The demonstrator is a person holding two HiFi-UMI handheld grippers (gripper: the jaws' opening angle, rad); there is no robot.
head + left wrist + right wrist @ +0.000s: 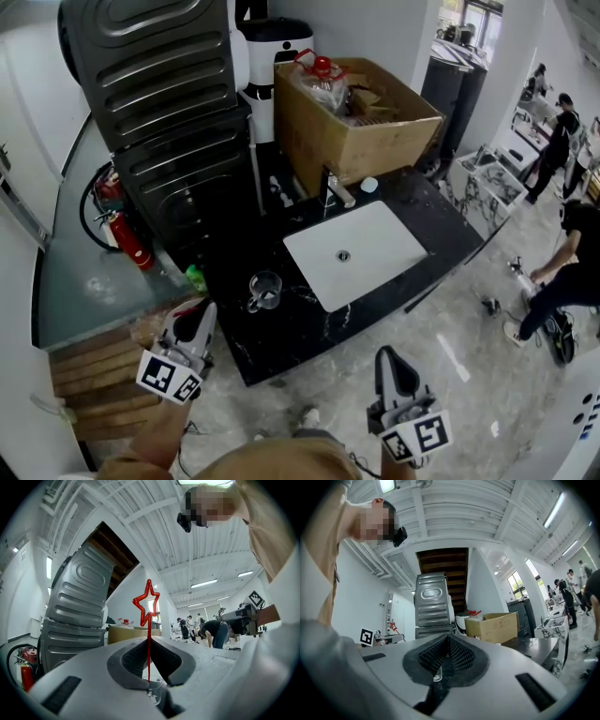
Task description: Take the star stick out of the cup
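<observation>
My left gripper (149, 641) is shut on the thin red star stick (146, 605), whose star stands upright above the jaws. In the head view this gripper (207, 309) hangs off the counter's front left corner, left of and apart from the clear glass cup (265, 291); the stick is too thin to make out there. The cup (154, 693) also shows low through the gap under the left jaws. My right gripper (385, 356) is held in front of the counter, shut and holding nothing (448, 638). From the right gripper view the red star (393, 626) shows beside the left gripper's marker cube.
The cup stands on a black stone counter (281, 333) with a white sink (354, 251) and tap. Behind are a cardboard box (352, 117), a grey ribbed machine (159, 103) and a red fire extinguisher (127, 239). People stand at the right on the pale floor.
</observation>
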